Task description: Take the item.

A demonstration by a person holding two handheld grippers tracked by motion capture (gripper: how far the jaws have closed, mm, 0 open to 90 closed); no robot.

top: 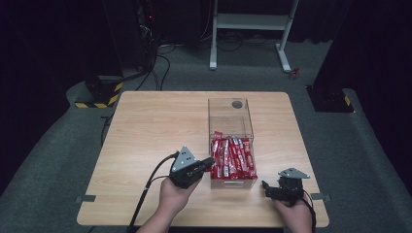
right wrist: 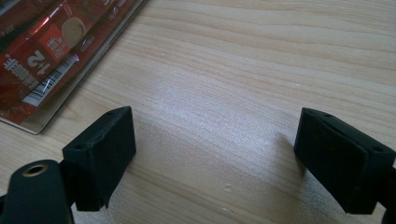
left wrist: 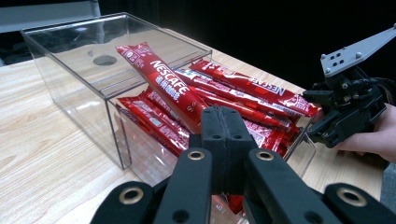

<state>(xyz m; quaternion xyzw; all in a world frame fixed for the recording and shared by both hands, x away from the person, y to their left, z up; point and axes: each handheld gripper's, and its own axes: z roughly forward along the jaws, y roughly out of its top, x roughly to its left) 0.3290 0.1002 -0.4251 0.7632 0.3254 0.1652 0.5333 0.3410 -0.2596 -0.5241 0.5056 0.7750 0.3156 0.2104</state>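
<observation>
Dark room around your wooden counter (top: 145, 126); a clear plastic box (top: 231, 141) sits right of centre, its near half packed with red coffee sticks (top: 233, 158). Your left gripper (left wrist: 224, 135) has its jaws clenched on one stick (left wrist: 168, 88) at the box's left edge. Your right gripper (right wrist: 215, 154), near right of the box, rests with jaws spread wide

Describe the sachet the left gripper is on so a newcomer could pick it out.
On the table stands a clear box, its near half packed with red sachets. The left gripper, jaws together, is at the sachet marked NESCAFE. Unlike the flat ones, it tilts upward above the pile, far end highest.
</observation>
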